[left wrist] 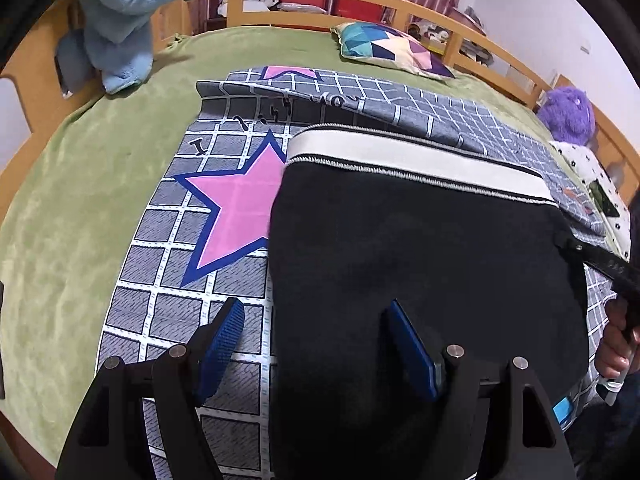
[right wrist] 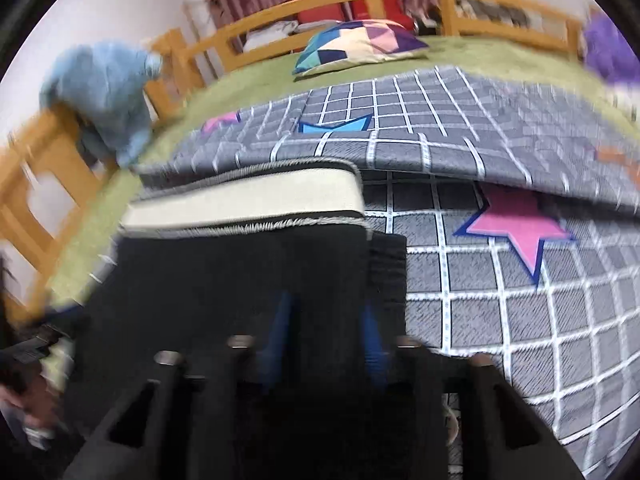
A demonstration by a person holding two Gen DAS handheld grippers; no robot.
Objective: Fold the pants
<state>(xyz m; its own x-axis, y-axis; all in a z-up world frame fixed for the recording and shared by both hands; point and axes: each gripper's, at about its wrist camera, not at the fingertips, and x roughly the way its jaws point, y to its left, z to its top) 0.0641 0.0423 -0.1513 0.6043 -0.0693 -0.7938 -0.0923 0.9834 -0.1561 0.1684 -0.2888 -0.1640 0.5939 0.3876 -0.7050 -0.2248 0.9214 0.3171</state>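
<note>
I see the black pants (left wrist: 420, 260) lying flat on the grey checked sheet (left wrist: 168, 312) on the bed, folded into a broad dark block. Their cream waistband (left wrist: 400, 160), trimmed with a speckled edge, runs across the far side.

On the left, my left tongs (left wrist: 316, 346) stand apart and grip nothing. The left pad (left wrist: 222, 344) is over the bare sheet and the right pad (left wrist: 412, 348) is over the black cloth, so the pants' left edge runs between them.

Farther right, the pants spread across to my right tongs (left wrist: 576, 248). These come in from the right edge, narrowed to a single tip and clamped on the pants' right border just below the waistband. A hand (left wrist: 616, 340) holds their handle. Their own view is smeared, showing only black cloth between the blue pads.
</note>
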